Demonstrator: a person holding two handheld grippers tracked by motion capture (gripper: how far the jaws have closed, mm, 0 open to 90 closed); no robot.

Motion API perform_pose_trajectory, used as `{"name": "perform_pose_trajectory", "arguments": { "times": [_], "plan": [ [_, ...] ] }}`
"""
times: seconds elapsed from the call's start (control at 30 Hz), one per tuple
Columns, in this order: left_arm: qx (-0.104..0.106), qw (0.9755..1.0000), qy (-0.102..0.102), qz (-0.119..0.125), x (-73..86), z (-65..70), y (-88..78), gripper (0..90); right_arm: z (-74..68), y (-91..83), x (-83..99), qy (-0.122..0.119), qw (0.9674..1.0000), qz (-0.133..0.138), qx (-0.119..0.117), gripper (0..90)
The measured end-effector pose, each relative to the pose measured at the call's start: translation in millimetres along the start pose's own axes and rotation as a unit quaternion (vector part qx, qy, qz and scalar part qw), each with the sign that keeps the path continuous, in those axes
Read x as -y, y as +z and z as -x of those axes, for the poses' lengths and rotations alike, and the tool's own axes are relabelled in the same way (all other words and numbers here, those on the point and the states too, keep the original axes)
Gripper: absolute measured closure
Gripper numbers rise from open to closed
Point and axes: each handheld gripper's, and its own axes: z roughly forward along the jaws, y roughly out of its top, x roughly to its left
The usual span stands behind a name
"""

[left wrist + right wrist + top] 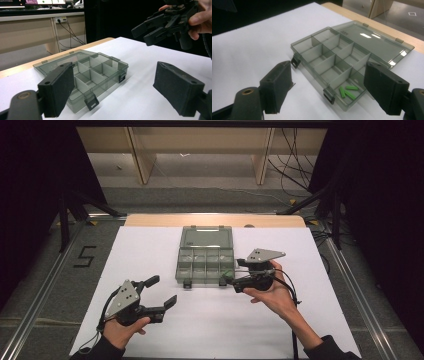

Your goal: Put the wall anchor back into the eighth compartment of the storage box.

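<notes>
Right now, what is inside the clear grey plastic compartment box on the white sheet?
The clear grey plastic compartment box lies open. Small green sticks sit in one corner compartment. The other compartments look empty, though the right gripper's jaw covers part of one beside it.

A white-covered table bears an open compartment box at its middle.

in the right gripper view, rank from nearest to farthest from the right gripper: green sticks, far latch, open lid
1. green sticks: corner compartment by the right gripper, between its open jaws.
2. far latch: front wall of the box, towards the left.
3. open lid: laid flat behind the compartments, farthest.
</notes>
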Motion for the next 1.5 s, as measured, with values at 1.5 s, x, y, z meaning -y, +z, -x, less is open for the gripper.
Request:
{"name": "perform_pose_trajectory", "arguments": {
  "times": [1.5],
  "plan": [
    [-0.001,1.0,0.004,-0.001,-0.2,-0.1,-1.0,16.0,-18.7,-36.0,38.0,0.018,0.9961,0.086,-0.005,16.5]
  ]
}}
